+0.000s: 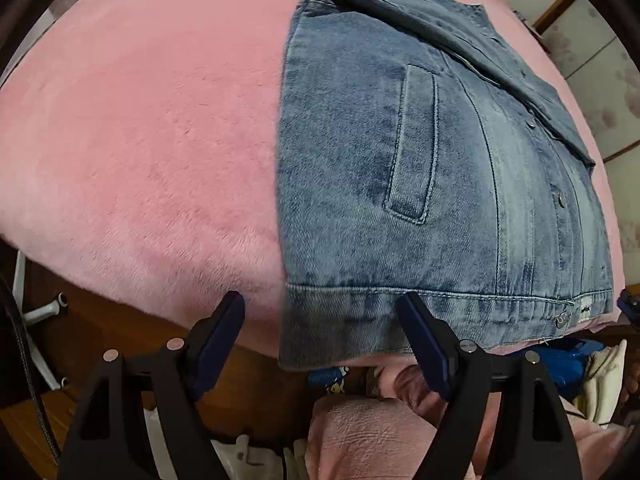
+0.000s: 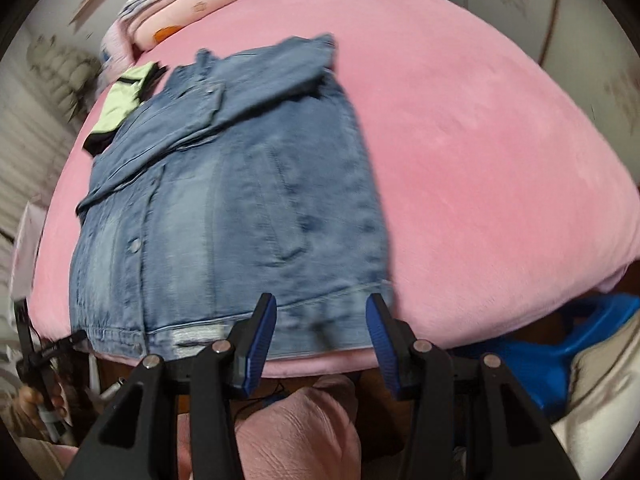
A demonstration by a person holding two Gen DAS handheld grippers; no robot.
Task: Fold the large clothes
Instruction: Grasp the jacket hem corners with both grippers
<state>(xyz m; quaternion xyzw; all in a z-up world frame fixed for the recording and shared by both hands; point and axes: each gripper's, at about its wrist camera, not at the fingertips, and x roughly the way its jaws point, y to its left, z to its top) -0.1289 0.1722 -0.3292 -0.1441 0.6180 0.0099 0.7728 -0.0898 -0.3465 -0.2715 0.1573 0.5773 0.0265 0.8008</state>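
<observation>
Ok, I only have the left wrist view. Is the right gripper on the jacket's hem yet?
Observer: The right gripper frames the denim jacket hem, with its fingers open and nothing pinched.
Operator: What's past the collar?
Observer: A light green and black garment lies beside the collar on the pink blanket.
Operator: Anything beyond that?
Observer: Patterned pink bedding is piled at the bed's far corner.

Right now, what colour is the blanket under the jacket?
Pink, plush blanket; clearest in the left wrist view.
</observation>
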